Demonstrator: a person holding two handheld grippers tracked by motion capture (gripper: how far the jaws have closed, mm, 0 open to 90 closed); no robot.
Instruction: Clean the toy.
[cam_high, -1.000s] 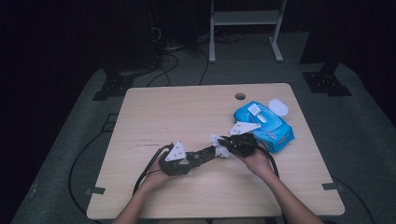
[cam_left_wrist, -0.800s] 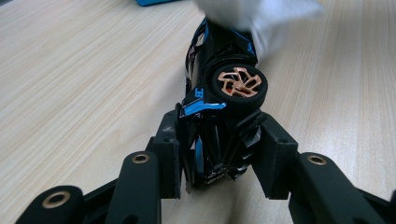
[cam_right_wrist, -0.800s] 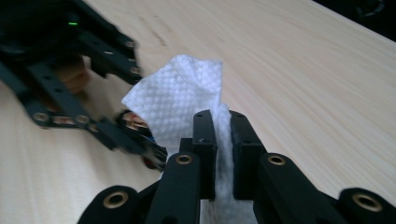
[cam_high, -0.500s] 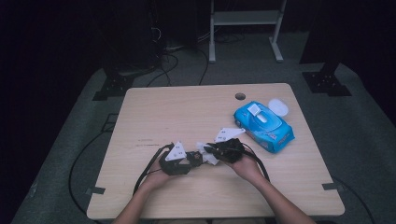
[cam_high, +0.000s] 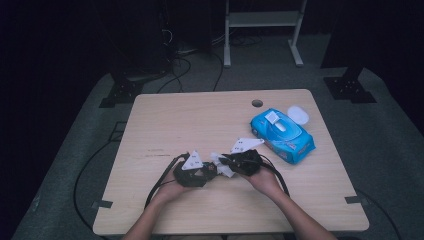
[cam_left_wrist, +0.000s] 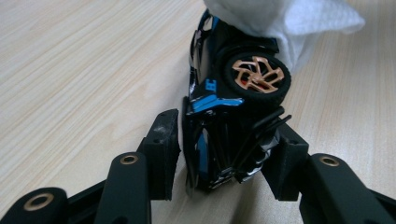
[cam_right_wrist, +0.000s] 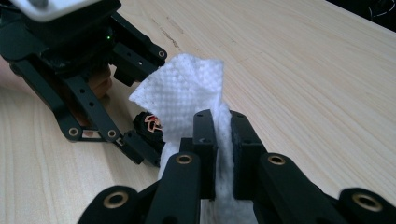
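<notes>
A small black and blue toy car (cam_left_wrist: 224, 116) with a copper-spoked wheel lies between the jaws of my left gripper (cam_left_wrist: 224, 154). Those jaws have just been opening; the left pad (cam_left_wrist: 163, 149) stands a sliver off the car. A white wipe (cam_right_wrist: 187, 88) is pinched in my right gripper (cam_right_wrist: 223, 135), which is shut on it. The wipe (cam_left_wrist: 289, 18) drapes over the car's far end. In the high view the left gripper (cam_high: 212, 172) and right gripper (cam_high: 225, 162) meet tip to tip near the front of the table (cam_high: 200, 120).
A blue wipes pack (cam_high: 281, 134) lies at the right of the table with its white lid (cam_high: 298, 114) flipped open. A round cable hole (cam_high: 257, 103) sits near the far edge. Black cables trail from both grippers toward the front edge.
My right hand has carried the wipe leftward from beside the blue pack to the left gripper's tips. The left hand has stayed put.
</notes>
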